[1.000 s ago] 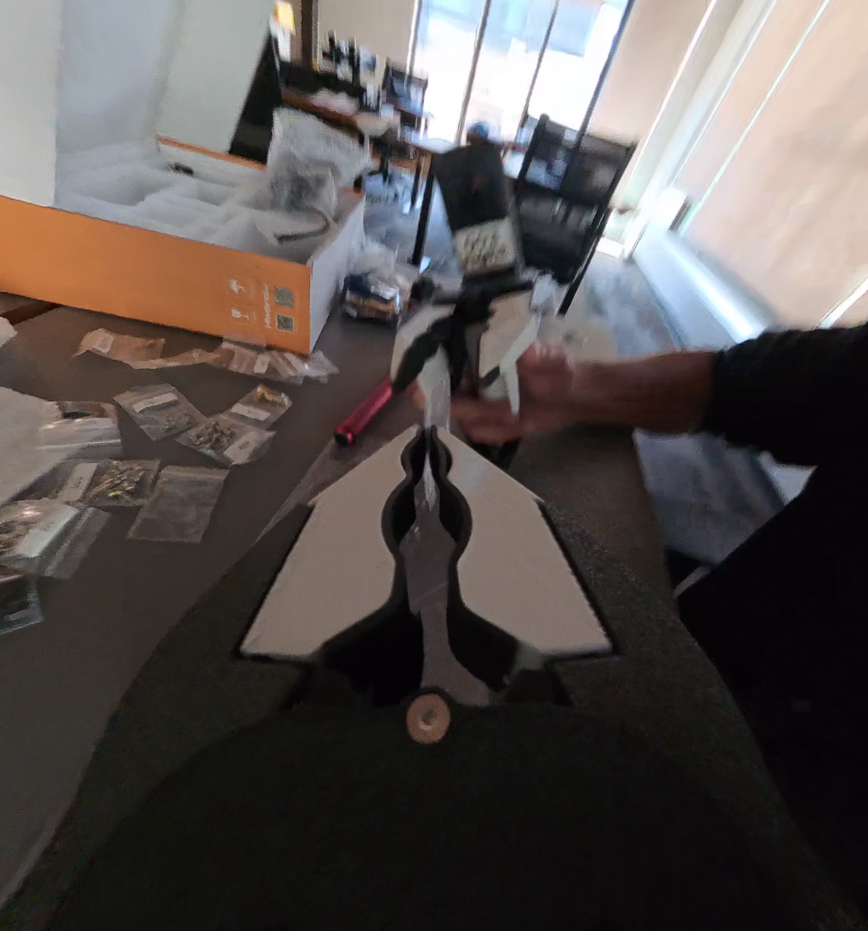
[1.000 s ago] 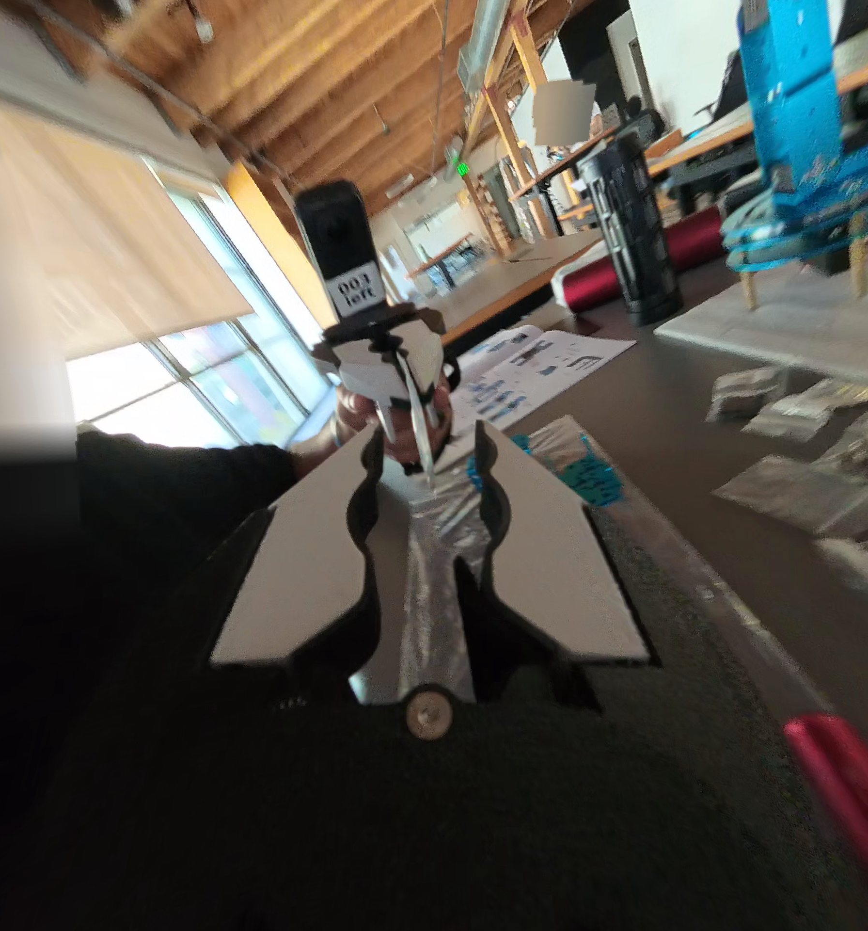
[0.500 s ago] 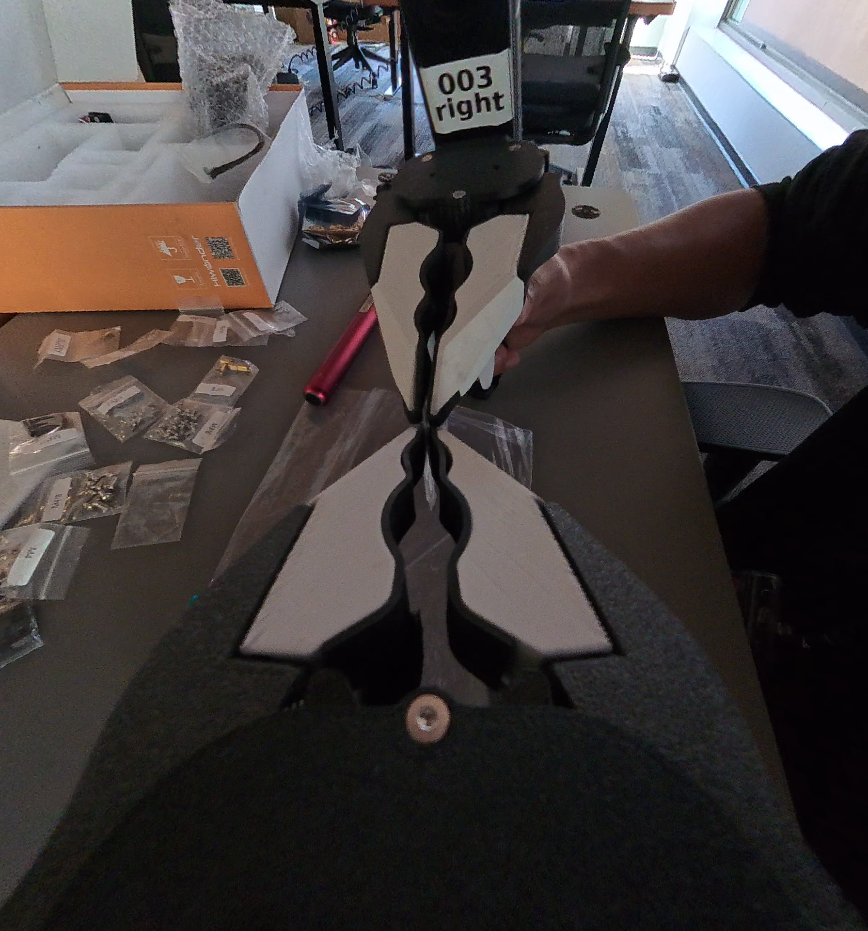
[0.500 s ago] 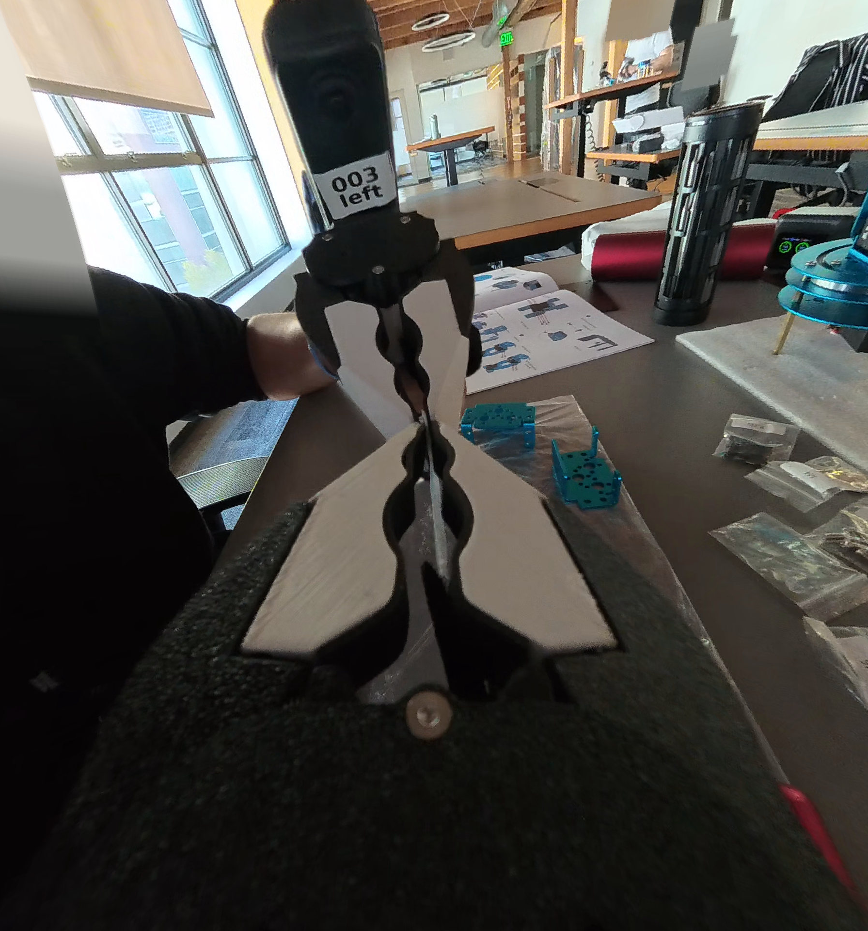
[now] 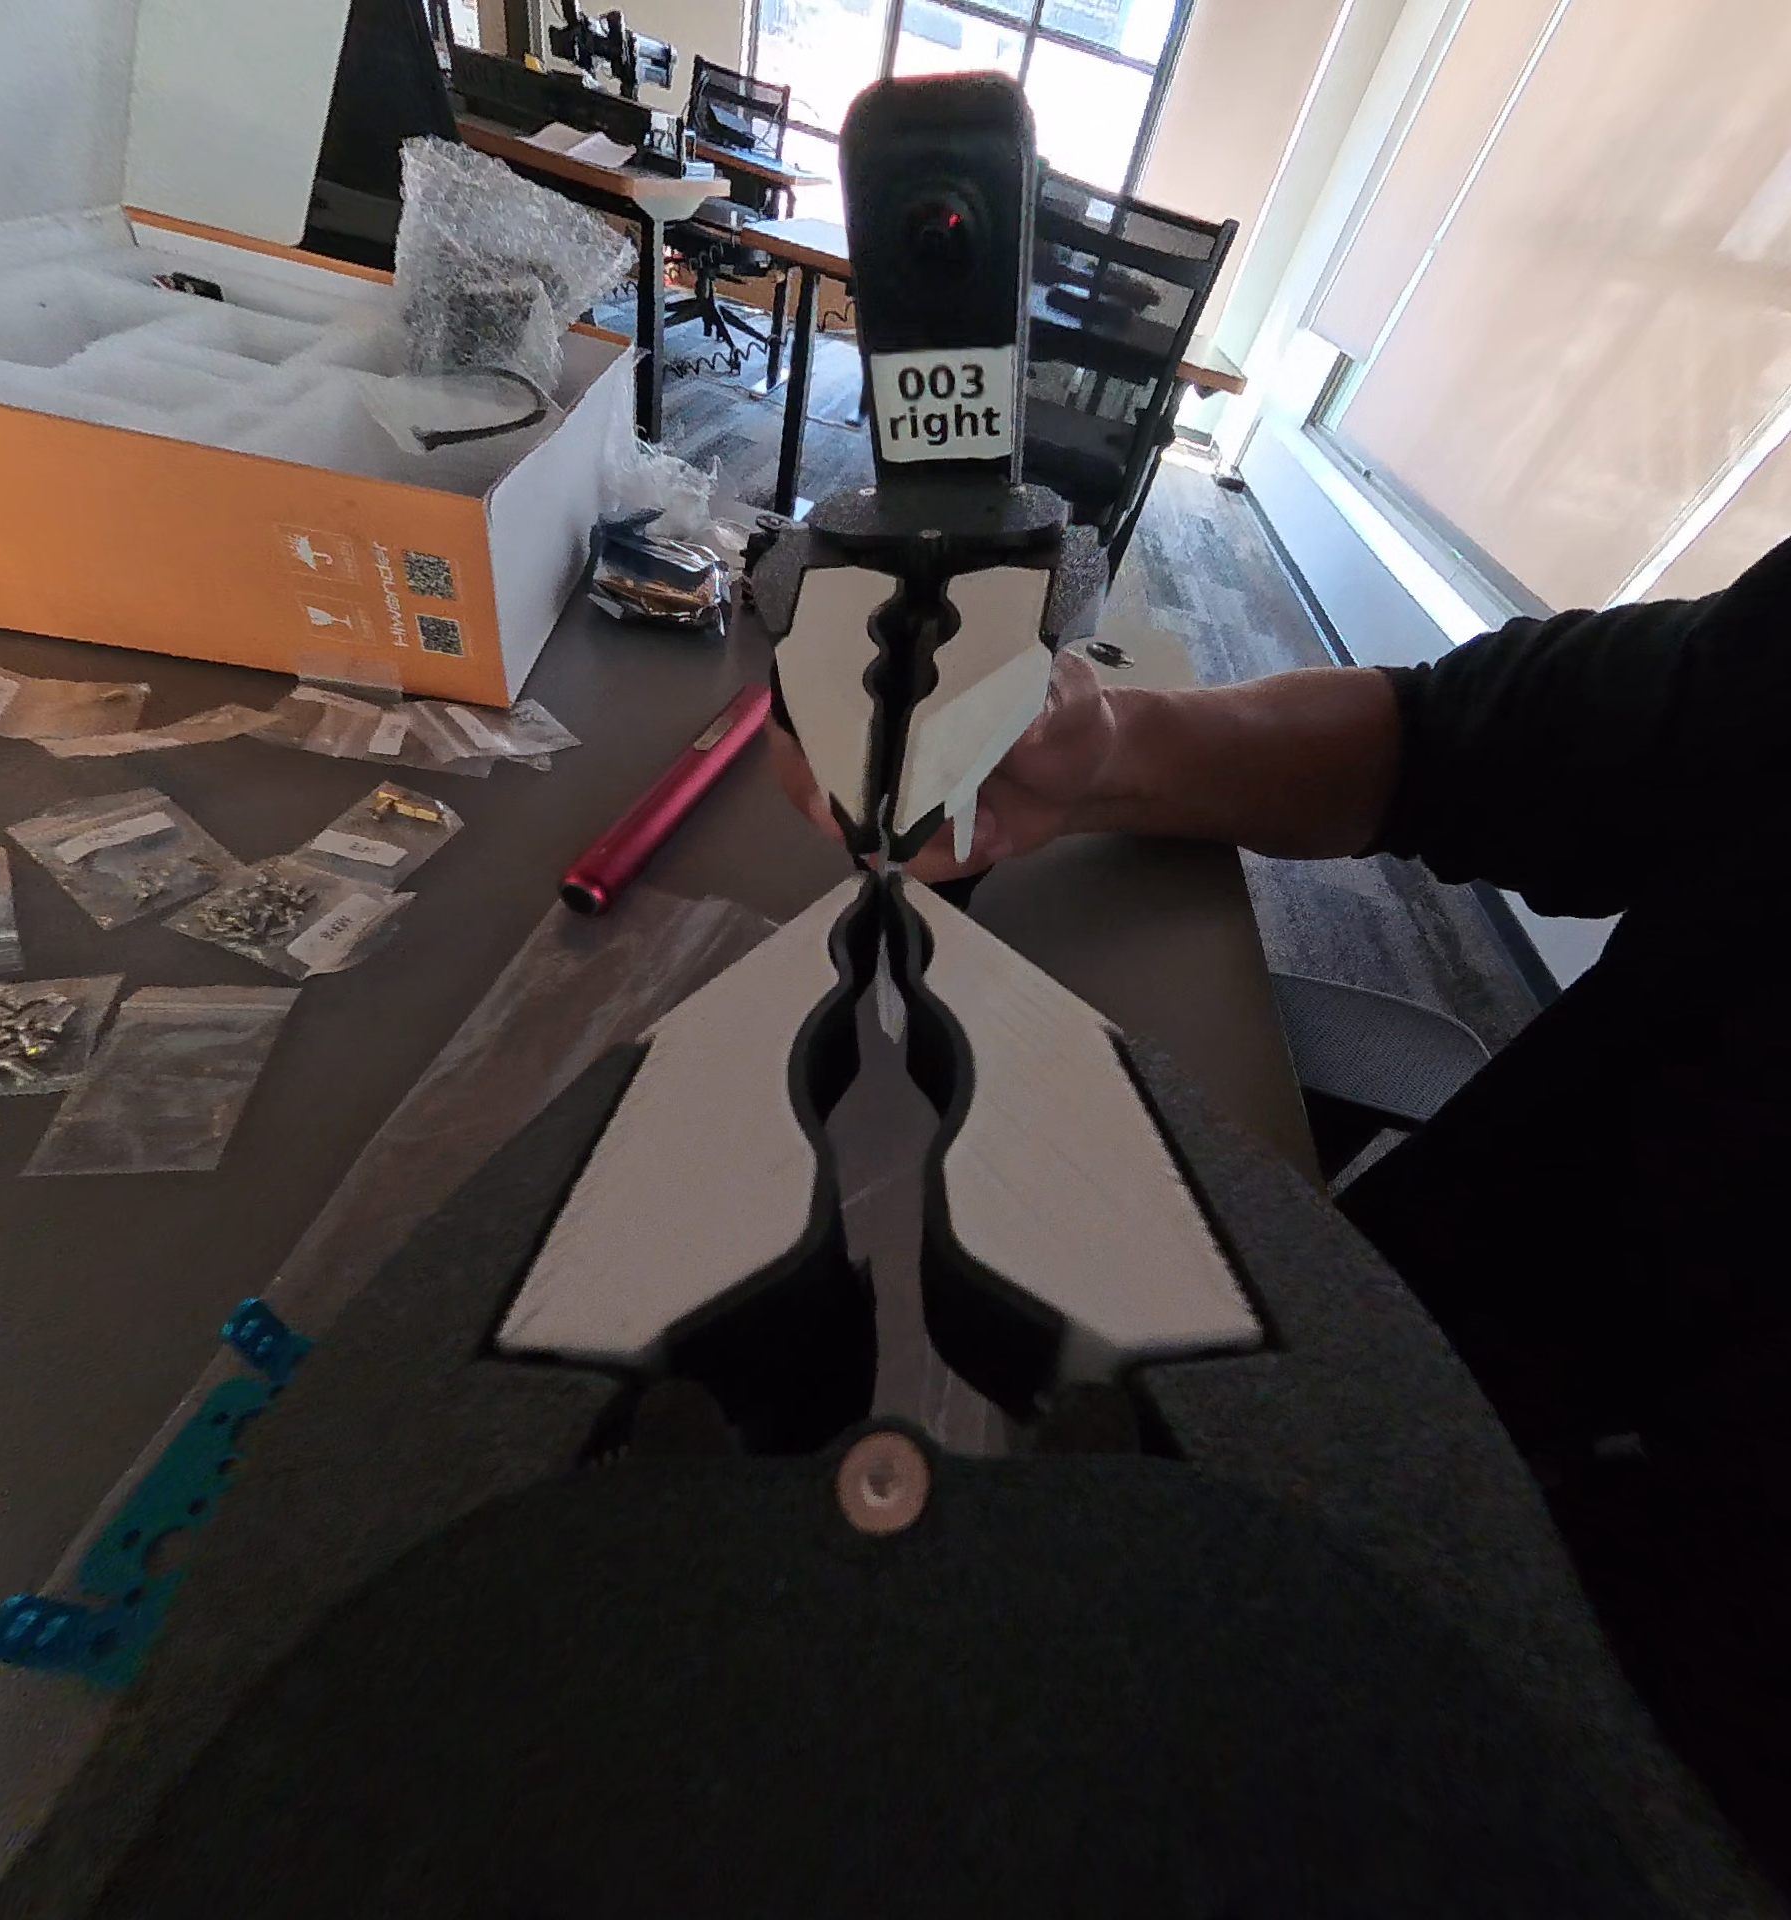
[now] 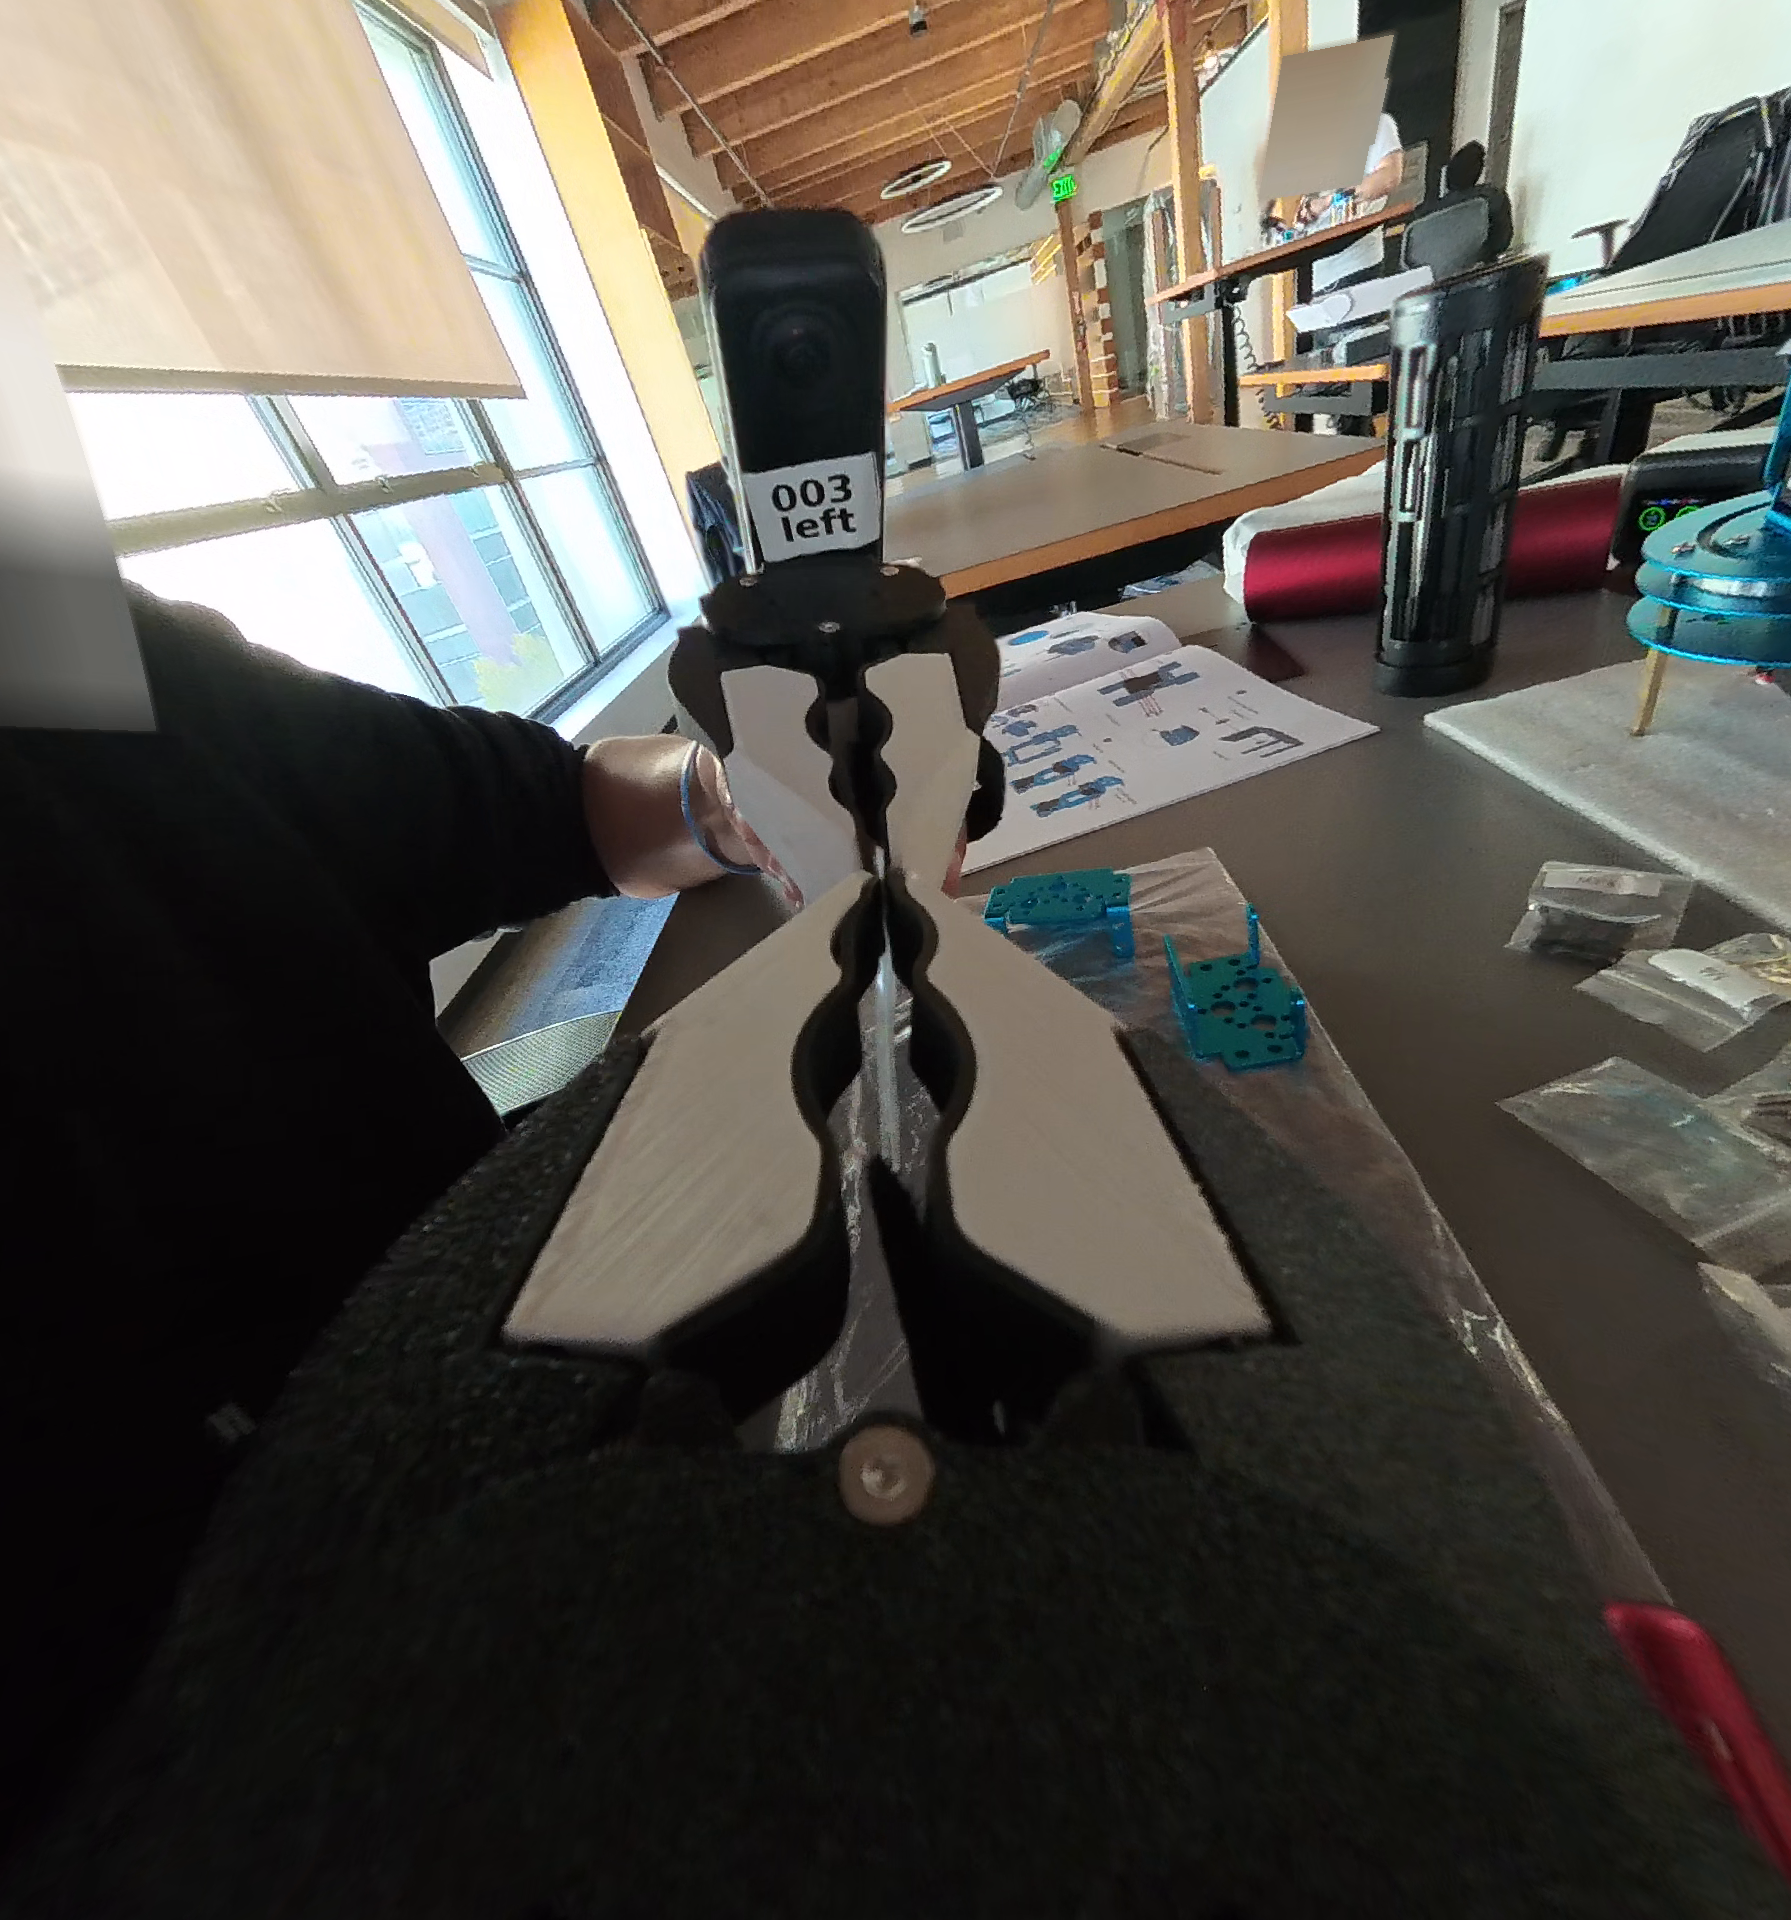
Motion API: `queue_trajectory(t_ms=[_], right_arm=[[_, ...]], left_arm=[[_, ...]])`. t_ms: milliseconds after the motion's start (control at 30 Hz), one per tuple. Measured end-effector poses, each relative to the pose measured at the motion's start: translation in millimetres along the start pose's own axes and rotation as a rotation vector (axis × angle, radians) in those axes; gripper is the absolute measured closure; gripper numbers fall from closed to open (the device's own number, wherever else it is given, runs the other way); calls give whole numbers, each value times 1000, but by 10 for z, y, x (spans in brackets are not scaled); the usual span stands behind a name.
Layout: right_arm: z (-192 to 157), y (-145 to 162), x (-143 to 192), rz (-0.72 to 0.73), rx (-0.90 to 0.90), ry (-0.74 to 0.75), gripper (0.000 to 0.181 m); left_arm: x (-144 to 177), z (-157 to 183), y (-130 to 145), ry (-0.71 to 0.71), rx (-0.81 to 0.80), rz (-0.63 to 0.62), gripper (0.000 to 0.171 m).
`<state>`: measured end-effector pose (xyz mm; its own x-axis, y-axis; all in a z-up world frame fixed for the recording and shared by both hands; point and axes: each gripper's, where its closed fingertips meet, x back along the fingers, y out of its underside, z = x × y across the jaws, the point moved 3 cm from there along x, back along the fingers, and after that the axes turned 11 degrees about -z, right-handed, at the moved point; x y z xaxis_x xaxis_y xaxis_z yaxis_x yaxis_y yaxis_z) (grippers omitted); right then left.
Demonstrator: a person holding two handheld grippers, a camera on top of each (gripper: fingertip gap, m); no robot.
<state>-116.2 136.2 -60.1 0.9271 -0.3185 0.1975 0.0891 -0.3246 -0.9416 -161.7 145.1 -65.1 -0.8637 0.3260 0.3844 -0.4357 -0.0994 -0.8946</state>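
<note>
The left gripper (image 5: pixel 883 883) and the right gripper (image 6: pixel 886 883) are facing each other tip to tip above the table (image 5: pixel 1109 935), and both pairs of fingers are pressing closed on the same thin clear plastic bag (image 6: pixel 886 1029), which is hanging edge-on between them. In the left wrist view the right gripper (image 5: pixel 886 842) is pinching the bag's far edge, with a hand (image 5: pixel 1057 769) behind it; in the right wrist view the left gripper (image 6: pixel 875 868) is doing the same from the other side. The bag looks light, limp and slippery, so it would probably crumple or slide unless it is held at the edge, where the film lies flat. Below the grippers a larger clear plastic sheet (image 6: pixel 1213 1049) is lying on the table, carrying two blue metal brackets (image 6: pixel 1234 1003). Beside that sheet are a red metal tube (image 5: pixel 662 800) and small bags of screws (image 5: pixel 278 904); behind those an orange box (image 5: pixel 195 540) is standing open. Past the brackets an instruction booklet (image 6: pixel 1161 717) is lying open.
</note>
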Motion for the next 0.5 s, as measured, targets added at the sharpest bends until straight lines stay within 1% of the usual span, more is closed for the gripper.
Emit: queue_trajectory(t_ms=[167,300,333,367,400,433,467,500], right_arm=[[-11,-38,34,26,-19,-21,181],[52,-115,205,63,-35,-6,181],[78,-169,292,101,-27,22,181],[119,-317,512,224,-48,29,181],[191,-433,786,309,-90,35,181],[265,-500,1035,361,-85,92,181],[340,-491,1167,329,-55,188,181],[443,-415,1194,215,-22,314,181]], left_arm=[[41,11,-31,9,-1,14,171],[82,-15,-49,-8,-2,23,171],[81,-11,-14,-8,-18,-6,171],[76,-32,47,-29,-46,-42,171],[81,-62,97,-51,-66,-61,171],[95,-87,122,-59,-63,-62,171],[106,-100,133,-51,-53,-63,171],[113,-115,140,-49,-55,-70,171]])
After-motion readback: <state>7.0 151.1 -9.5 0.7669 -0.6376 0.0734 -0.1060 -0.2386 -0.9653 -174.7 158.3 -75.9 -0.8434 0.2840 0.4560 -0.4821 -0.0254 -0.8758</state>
